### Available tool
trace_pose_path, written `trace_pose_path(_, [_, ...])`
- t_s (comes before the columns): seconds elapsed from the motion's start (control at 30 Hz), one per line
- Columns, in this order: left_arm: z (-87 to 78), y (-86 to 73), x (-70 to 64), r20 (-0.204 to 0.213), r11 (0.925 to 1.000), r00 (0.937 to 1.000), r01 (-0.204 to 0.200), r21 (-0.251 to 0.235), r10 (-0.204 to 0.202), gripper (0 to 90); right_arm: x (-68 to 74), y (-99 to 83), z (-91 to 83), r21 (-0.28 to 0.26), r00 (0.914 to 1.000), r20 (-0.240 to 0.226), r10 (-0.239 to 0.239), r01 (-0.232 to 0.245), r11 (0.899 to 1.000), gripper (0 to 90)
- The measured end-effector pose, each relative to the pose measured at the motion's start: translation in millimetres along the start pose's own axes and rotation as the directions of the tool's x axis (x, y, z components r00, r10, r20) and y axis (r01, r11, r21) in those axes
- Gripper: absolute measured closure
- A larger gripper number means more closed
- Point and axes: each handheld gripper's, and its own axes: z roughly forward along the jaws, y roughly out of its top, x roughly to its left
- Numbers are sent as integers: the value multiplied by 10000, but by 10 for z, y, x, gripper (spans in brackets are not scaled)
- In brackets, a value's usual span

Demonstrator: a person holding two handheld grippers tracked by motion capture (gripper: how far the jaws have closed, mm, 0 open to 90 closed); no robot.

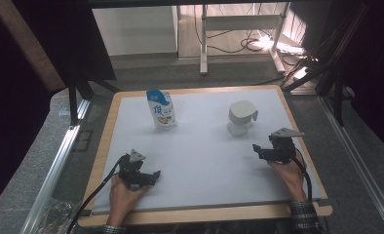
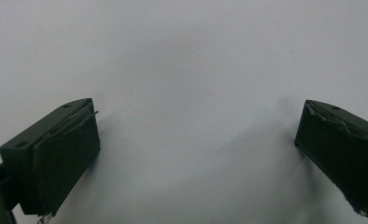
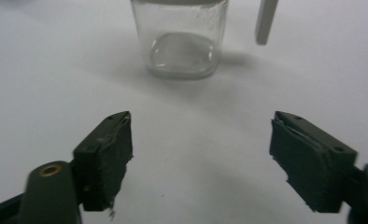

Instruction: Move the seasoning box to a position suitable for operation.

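High view: a white table surface [image 1: 200,161] with a wooden border carries two items at its far half. A blue-and-white pouch [image 1: 162,110] stands upright at the far left-centre. A white lidded container [image 1: 241,117] with a handle on its right side stands at the far right-centre, well apart from the pouch. The left gripper [image 1: 152,176] rests low on the near left of the surface, held by the left hand [image 1: 124,194], jaws pointing right. The right gripper [image 1: 256,149] sits near the right edge, held by the right hand [image 1: 290,173], jaws pointing left and slightly away, near the container but apart from it.

Left gripper view: the left gripper [image 2: 196,140] has its two black jaws spread wide, with bare white surface between them. Nothing is held.

Right gripper view: the right gripper [image 3: 201,140] has its jaws spread wide and holds nothing. Ahead of them stands the container [image 3: 182,39], its lower body clear and seemingly empty, its pale handle hanging at the right. The container is apart from both jaws
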Motion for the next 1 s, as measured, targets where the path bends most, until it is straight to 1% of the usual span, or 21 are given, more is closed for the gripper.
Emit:
trace_pose_path(0.03, [0, 0, 0, 0, 10000, 10000, -4, 2, 4, 0, 0, 0, 0, 0, 10000, 0, 0, 0, 10000, 269])
trace_pose_path(0.07, [0, 0, 0, 0, 10000, 10000, -2, 1, 2, 0, 1, 8, 0, -79, 10000, 36, -72, 72, 9999, 301])
trace_pose_path(0.1, [0, 0, 0, -2, 10000, 10000, -2, 2, 2, 0, -4, 25, 2, -153, 10000, -26, -78, 78, 9999, 322])
trace_pose_path(0.2, [0, 0, 0, -2, 10000, 10000, -3, 1, 3, 0, -44, 54, 23, -329, 9996, -251, 150, -158, 9993, 354])
trace_pose_path(0.27, [0, 0, 0, -3, 10000, 10000, 2, -2, -2, 0, -82, 79, 54, -152, 9986, -426, 310, -317, 9994, 359])
trace_pose_path(0.3, [0, 0, 0, -1, 10000, 10000, 0, -1, 0, 0, -113, 108, 90, 14, 9963, -704, 502, -502, 9987, 372])
trace_pose_path(0.37, [0, 0, 0, -3, 10000, 10000, 1, -3, -1, 0, -128, 140, 121, 2, 9956, -771, 532, -533, 9986, 372])
trace_pose_path(0.47, [0, 0, 0, -1, 10000, 10000, -1, -3, 1, 0, -146, 165, 149, -37, 9975, -555, 432, -435, 9990, 372])
trace_pose_path(0.5, [0, 0, 0, -1, 10000, 10000, 3, -4, -3, 0, -186, 195, 186, 1, 9970, -556, 534, -535, 9986, 371])
trace_pose_path(0.6, [0, 0, 0, -2, 10000, 10000, 1, -6, -1, 0, -219, 228, 214, -14, 9962, -615, 618, -620, 9981, 372])
trace_pose_path(0.67, [0, -1, 0, -3, 10000, 10000, -2, -6, 2, 0, -234, 248, 231, -85, 9965, -525, 650, -655, 9978, 375])
trace_pose_path(0.7, [0, -1, 0, 0, 10000, 10000, -2, -4, 2, 0, -261, 279, 254, 42, 9965, -493, 673, -672, 9977, 400])
trace_pose_path(0.8, [0, -1, 1, -1, 10000, 10000, -6, 1, 6, 0, -282, 303, 269, 32, 9974, -371, 619, -618, 9981, 428])
trace_pose_path(0.87, [0, -1, 1, 1, 10000, 10000, -8, 0, 8, 0, -301, 330, 279, -28, 9968, -451, 667, -669, 9978, 463])
trace_pose_path(0.93, [1, -1, -1, 7, 10000, 10000, 21, -29, -21, 0, -304, 339, 286, -136, 9986, -278, 451, -455, 9989, 500])
trace_pose_path(1.0, [1, -2, -2, 4, 10000, 10000, 22, -33, -22, 0, -318, 342, 303, -32, 9993, -102, 364, -365, 9993, 529])
